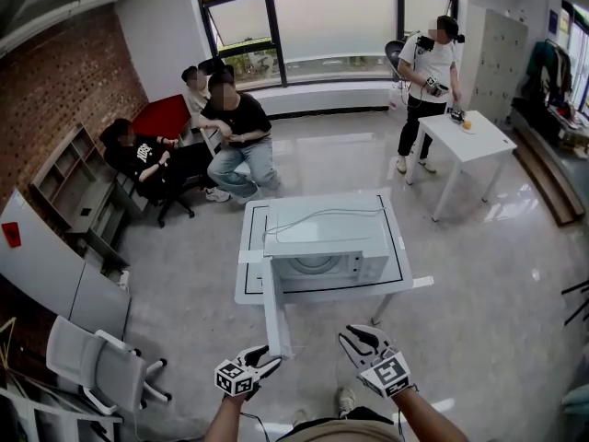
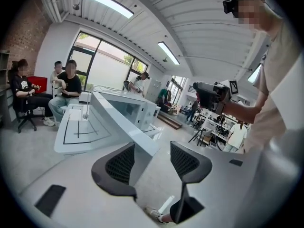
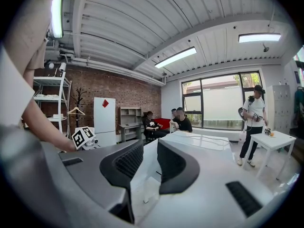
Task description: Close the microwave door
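Table (image 1: 403,258) beyond, microwave door (image 1: 274,311) just beside left tongs (image 1: 269,358)

Left gripper (image 1: 270,358) and right gripper (image 1: 363,337): pale grey housings, and each carried a white cube (image 1: 235,378) printed with black square markers. My fingers (image 2: 118,167) were dark grey and curved, with fine black grid-textured pads on their inner faces. The right pair (image 3: 178,167) looked the same. A dark rectangular recess (image 2: 51,199) sat in the housing. I wore a pale short-sleeved shirt (image 2: 280,80) and a black head-mounted camera (image 2: 232,4).
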Action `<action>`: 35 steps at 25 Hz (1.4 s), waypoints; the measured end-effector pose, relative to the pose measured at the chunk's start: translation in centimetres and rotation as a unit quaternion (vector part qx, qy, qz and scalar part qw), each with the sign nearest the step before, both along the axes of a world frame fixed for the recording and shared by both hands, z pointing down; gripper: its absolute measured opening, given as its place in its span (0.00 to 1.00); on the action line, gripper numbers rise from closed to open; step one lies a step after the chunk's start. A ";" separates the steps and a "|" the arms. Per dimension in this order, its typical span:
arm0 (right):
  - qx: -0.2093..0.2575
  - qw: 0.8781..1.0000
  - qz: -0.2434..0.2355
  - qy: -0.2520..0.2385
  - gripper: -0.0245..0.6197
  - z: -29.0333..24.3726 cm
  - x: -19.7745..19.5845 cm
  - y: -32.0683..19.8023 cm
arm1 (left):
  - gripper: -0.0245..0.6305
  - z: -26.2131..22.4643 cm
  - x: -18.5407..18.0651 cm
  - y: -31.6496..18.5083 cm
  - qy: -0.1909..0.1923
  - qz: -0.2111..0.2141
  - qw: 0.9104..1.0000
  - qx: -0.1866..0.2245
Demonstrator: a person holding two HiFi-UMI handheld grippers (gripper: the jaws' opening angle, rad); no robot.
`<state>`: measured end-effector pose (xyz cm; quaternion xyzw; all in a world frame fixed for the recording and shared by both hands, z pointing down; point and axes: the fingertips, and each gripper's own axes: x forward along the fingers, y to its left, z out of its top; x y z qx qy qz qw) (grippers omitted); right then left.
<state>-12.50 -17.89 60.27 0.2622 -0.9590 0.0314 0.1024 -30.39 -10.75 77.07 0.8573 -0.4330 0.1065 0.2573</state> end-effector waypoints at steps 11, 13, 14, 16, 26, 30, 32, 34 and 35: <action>-0.001 1.000 0.000 -0.006 0.18 0.0 4.1 -2.4 | 0.41 0.8 6.9 -2.3 -0.034 0.053 0.998 -0.014; -0.001 1.000 0.003 -0.006 0.18 0.0 5.2 -2.9 | 0.41 0.8 8.1 -2.9 -0.035 0.057 0.998 -0.013; 0.000 1.000 0.003 -0.006 0.18 0.0 5.6 -3.3 | 0.41 0.7 8.6 -3.3 -0.033 0.057 0.998 -0.011; 0.002 1.000 0.004 -0.007 0.18 0.0 6.6 -3.9 | 0.41 0.6 9.4 -4.2 -0.026 0.051 0.998 -0.007; 0.012 1.000 0.017 -0.004 0.18 -0.4 10.3 -5.9 | 0.41 -0.4 11.8 -8.2 -0.011 0.028 1.000 0.007; 0.017 1.000 0.026 -0.006 0.18 -0.4 11.5 -6.8 | 0.40 -0.3 12.6 -9.6 -0.019 0.029 0.999 0.006; 0.018 0.999 0.030 -0.008 0.18 -0.4 11.9 -7.2 | 0.39 -0.2 12.9 -10.3 -0.021 0.029 0.999 0.005; 0.020 0.999 0.035 -0.010 0.18 -0.5 12.4 -7.4 | 0.37 -0.3 13.2 -11.1 -0.021 0.026 0.999 0.005; 0.020 0.999 0.037 -0.011 0.18 -0.6 12.7 -7.5 | 0.37 -0.3 13.4 -11.5 -0.022 0.023 0.999 0.004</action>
